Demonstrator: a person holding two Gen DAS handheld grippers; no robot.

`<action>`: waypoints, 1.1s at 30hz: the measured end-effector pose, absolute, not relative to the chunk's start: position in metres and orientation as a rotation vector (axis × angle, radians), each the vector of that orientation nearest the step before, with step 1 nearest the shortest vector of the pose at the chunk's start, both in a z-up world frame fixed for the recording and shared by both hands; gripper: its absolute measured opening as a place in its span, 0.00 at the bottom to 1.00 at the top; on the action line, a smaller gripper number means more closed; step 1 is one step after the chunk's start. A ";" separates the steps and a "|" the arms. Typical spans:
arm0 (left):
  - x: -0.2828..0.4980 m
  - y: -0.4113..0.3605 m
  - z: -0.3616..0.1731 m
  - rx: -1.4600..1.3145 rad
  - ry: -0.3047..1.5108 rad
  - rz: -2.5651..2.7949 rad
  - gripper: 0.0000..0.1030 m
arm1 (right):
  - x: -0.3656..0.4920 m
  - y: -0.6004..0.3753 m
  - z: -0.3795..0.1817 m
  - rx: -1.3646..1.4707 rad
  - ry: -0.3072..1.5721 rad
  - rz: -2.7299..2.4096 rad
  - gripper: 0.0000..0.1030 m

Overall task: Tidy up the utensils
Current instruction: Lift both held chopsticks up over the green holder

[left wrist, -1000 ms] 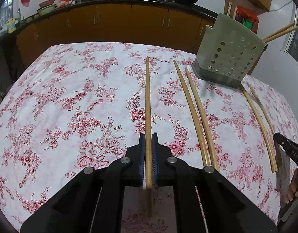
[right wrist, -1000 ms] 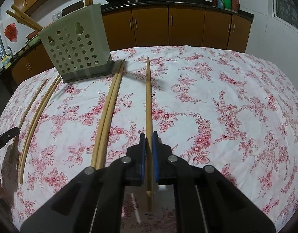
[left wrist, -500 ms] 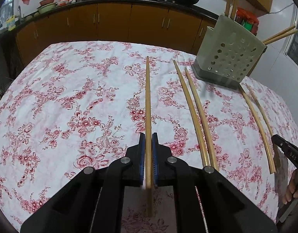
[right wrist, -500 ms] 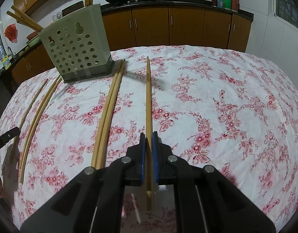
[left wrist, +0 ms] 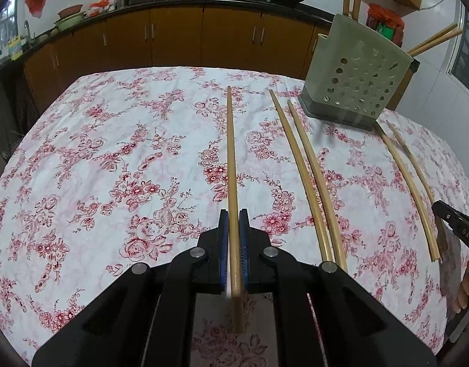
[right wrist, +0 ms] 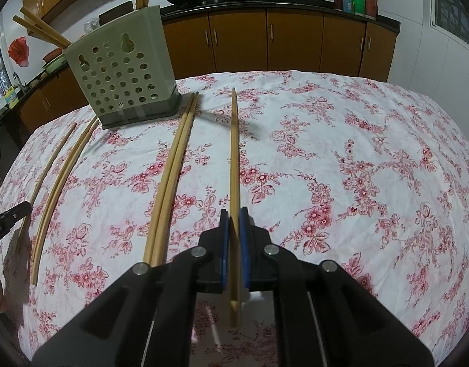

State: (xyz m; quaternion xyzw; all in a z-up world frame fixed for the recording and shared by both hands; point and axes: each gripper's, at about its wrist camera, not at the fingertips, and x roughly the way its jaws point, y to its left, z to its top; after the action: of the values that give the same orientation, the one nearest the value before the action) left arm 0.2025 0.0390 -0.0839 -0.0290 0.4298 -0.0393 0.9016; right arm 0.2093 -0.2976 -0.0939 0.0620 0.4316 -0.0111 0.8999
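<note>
1. The left gripper (left wrist: 233,223) is clamping its blue pads narrowly on the left chopstick (left wrist: 230,153), near the thick end, with most of the stick reaching forward over the tablecloth (left wrist: 112,168). Gripped so far back, the long front is acting as a lever and risks pivoting or sliding between the pads if swung fast.
2. The pair left of the holder (left wrist: 306,183) is lying loose on the cloth just beside that gripper. A sideways sweep towards the holder could be knocking these two into a roll.
3. The holder (left wrist: 356,85) is standing at the far side, already carrying chopsticks (left wrist: 433,38) that are leaning out. An incoming tip may be catching its rim or those sticks. I cannot tell how steadily the holder sits.
4. The pair right of the holder (right wrist: 170,177) is lying with its far tips close to the base, so it is crowding the approach.
5. The right gripper (right wrist: 233,223) is likewise closed narrowly on the right chopstick (right wrist: 234,153), near its butt. With both sticks heading for one opening, they risk crossing and colliding.
</note>
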 end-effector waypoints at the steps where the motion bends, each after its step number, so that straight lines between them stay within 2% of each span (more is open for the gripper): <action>1: 0.202 0.039 -0.084 -0.058 0.889 -0.080 0.08 | 0.209 -0.297 -0.094 0.129 0.893 -0.023 0.09; 7: 0.202 0.038 -0.080 -0.043 0.889 -0.084 0.07 | 0.205 -0.299 -0.081 0.137 0.856 -0.021 0.08; 22: 0.192 0.053 0.018 -0.143 0.621 -0.081 0.07 | 0.184 -0.316 0.012 0.188 0.566 -0.033 0.08; 33: 0.192 0.057 0.039 -0.156 0.564 -0.080 0.07 | 0.180 -0.319 0.037 0.202 0.482 -0.029 0.08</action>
State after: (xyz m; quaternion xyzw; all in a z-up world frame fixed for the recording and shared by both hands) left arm 0.1915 0.0568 0.0392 -0.0768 0.2777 -0.0396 0.9568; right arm 0.1801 -0.3187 0.0373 0.0996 0.2383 -0.0141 0.9660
